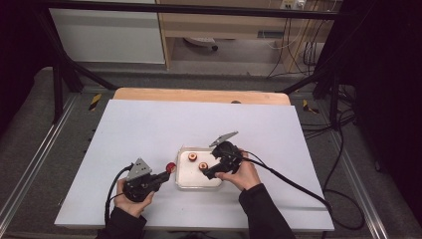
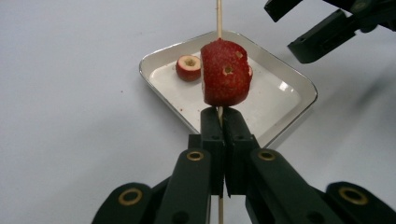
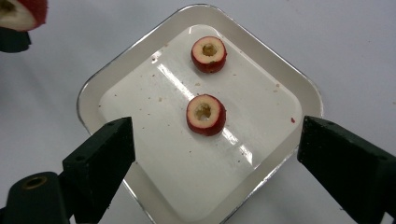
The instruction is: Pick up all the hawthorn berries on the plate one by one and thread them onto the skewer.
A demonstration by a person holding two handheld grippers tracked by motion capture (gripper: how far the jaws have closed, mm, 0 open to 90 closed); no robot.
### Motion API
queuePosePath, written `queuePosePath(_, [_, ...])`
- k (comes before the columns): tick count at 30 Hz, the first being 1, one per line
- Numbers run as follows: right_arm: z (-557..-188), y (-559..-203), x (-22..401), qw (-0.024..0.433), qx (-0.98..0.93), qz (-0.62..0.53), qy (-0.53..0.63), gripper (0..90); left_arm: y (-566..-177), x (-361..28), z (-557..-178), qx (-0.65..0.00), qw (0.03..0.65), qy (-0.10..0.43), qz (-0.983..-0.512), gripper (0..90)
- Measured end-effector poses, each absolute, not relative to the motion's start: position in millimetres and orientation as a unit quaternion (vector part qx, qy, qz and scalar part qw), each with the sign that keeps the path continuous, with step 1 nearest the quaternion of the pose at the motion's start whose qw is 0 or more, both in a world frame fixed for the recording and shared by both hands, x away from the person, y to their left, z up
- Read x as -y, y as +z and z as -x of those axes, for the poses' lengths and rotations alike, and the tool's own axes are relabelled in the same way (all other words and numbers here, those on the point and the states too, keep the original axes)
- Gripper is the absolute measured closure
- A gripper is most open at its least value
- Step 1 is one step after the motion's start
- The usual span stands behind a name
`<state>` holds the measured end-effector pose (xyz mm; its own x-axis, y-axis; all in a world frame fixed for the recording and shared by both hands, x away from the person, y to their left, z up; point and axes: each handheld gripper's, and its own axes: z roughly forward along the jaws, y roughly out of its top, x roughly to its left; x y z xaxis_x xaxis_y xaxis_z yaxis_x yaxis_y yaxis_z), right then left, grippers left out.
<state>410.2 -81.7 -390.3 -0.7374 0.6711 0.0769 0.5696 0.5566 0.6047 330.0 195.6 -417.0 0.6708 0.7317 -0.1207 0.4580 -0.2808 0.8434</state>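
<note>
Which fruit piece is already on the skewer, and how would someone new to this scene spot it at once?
Start at the white tray in the middle of the table, then look just off its left edge, where the left gripper is shut on a thin wooden skewer. The threaded fruit piece sits just above the jaws. Unlike the two fruit rings lying flat in the tray, it is held up in the air.

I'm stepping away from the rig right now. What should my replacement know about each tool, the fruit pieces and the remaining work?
Left tool: shut on the wooden skewer, one red fruit piece already threaded on it.
Right tool: open, empty, above the white tray.
In the tray: two cored fruit pieces, the nearer piece and the farther piece.
Done: one piece skewered.
Left, probably: pick up and thread the two tray pieces.
</note>
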Motion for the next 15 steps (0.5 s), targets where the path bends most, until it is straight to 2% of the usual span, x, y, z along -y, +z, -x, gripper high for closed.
queuePosePath(3, [-419, -390, 70, 0.079, -0.890, -0.354, 0.277, 14.9, -418, -197, -330, -0.378, 0.462, 0.150, -0.788, 88.4])
queuePosePath(5, [-428, -390, 62, 0.065, -0.895, -0.357, 0.260, 20.9, -418, -200, -331, -0.381, 0.462, 0.151, -0.787, 88.4])
queuePosePath(12, [-442, -400, 48, 0.045, -0.907, -0.355, 0.224, 30.6, -419, -199, -332, -0.382, 0.460, 0.149, -0.787, 88.4])
queuePosePath(15, [-447, -407, 41, 0.041, -0.914, -0.344, 0.210, 37.5, -418, -199, -332, -0.382, 0.460, 0.149, -0.788, 88.4])
